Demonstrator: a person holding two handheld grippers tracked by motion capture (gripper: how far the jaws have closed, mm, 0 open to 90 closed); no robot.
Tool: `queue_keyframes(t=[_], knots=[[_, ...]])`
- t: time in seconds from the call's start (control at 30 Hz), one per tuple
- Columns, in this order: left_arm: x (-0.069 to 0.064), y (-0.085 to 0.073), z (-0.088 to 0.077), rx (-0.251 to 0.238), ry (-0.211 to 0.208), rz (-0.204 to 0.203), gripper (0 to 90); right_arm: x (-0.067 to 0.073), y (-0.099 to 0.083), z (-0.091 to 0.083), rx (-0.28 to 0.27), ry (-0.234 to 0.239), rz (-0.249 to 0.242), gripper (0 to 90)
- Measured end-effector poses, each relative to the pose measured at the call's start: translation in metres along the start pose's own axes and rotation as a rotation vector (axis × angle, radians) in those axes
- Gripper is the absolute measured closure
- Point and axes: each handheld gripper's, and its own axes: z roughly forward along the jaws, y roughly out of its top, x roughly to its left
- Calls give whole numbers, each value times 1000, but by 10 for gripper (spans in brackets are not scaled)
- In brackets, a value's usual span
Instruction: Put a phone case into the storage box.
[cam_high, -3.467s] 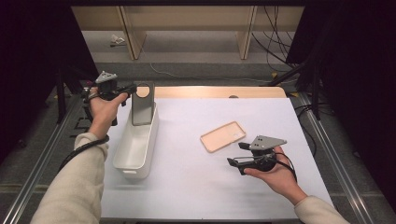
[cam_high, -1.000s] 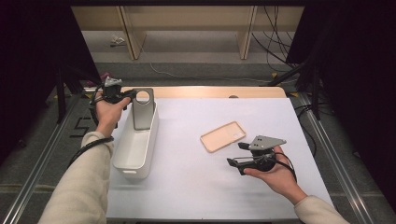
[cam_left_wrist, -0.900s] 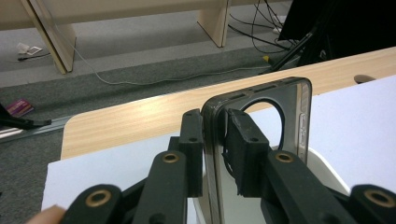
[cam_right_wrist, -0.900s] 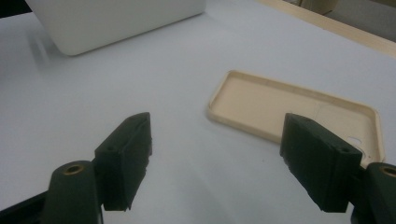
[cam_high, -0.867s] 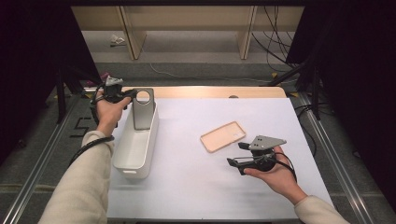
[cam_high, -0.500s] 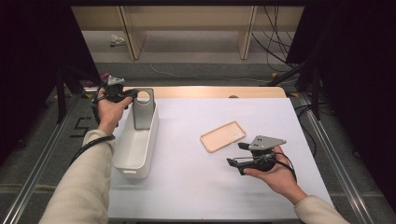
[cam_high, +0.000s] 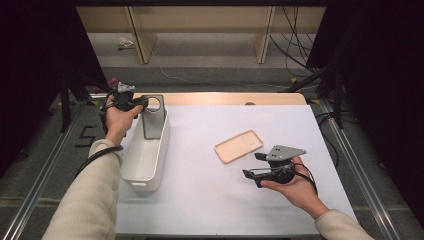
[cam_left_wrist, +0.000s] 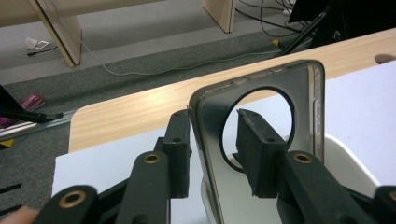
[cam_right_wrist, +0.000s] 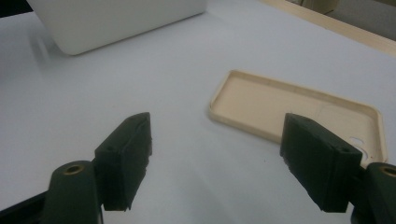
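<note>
A grey phone case with a round hole near its top stands upright at the far end of the white bin. My left gripper reaches it from the left. In the left gripper view the case stands between the jaws of my left gripper. These jaws have just been opening: one pad lies by its edge and the other stands apart behind the hole. A beige phone case lies open side up on the white mat. My right gripper hovers just near of it, open and empty.
The bin's rim shows under the grey case, and its near end shows beyond the beige case. The table's wooden far edge runs behind the mat. Rails and cables flank the table.
Since the oldest frame the left hand has edged slightly toward the bin. The grey case stays upright in the bin. The right hand and the beige case have not moved.
</note>
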Motion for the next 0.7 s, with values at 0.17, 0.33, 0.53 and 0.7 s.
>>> queue_keyframes(t=[0.17, 0.33, 0.53, 0.7], knots=[[-1, 0, 1, 18, -1, -2, 587, 0, 0, 0, 0, 1, 1, 260], [-1, 1, -2, 15, 16, -6, 492, 0, 0, 0, 2, -1, 1, 259], [-2, 2, -10, 31, 42, -9, 327, 0, 0, 0, 1, -4, 1, 258], [-5, 1, -24, 27, 35, 6, 163, -1, 0, 0, 4, -6, 1, 254]])
